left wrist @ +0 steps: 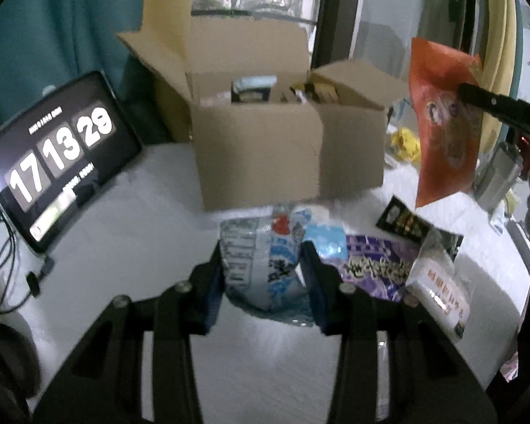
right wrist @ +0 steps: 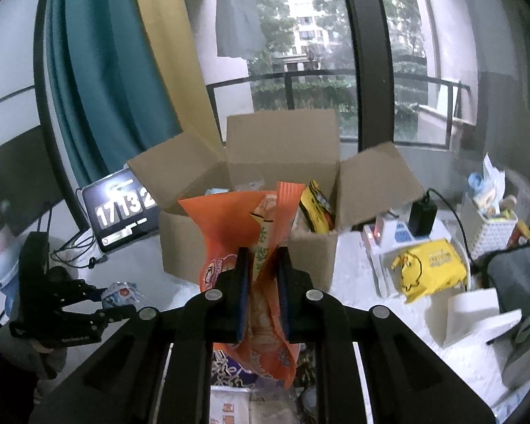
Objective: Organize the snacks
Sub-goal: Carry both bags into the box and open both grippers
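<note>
Snacks are mid-transfer: left gripper (left wrist: 263, 275) clamps the blue-white packet (left wrist: 265, 268), right gripper (right wrist: 261, 282) pinches the orange bag (right wrist: 229, 229), both short of the cardboard box (left wrist: 265, 148); next, carry them over its open top.

tablet (left wrist: 53, 155) clock: 17 13 29 | snack pkg txt unreadable

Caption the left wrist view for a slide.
Left gripper clamps a blue-white snack bag before the open cardboard box; right gripper lifts an orange bag.

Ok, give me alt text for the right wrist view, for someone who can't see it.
The right gripper is shut on an orange snack bag, held up before an open cardboard box on a white table. A clock tablet stands left of the box.
</note>
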The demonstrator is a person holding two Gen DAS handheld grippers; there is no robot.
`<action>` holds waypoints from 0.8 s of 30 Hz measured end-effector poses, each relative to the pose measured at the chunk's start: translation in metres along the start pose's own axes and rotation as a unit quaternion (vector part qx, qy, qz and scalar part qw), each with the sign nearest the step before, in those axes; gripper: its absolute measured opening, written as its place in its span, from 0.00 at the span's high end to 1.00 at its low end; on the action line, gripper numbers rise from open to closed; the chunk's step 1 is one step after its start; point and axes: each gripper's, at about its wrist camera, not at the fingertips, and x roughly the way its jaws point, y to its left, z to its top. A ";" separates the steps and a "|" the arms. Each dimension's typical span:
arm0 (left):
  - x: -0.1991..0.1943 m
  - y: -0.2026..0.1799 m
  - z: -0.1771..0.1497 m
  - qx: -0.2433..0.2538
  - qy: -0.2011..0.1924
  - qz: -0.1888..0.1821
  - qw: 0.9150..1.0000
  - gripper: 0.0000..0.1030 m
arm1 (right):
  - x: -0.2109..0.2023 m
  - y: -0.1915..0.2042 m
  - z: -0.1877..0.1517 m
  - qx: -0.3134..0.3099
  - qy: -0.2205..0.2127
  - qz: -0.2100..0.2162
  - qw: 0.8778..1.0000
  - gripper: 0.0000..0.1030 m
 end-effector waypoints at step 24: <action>-0.017 0.023 0.134 0.017 -0.142 0.020 0.990 0.59 | 0.038 0.016 0.085 -0.043 -0.061 -0.011 0.997 0.85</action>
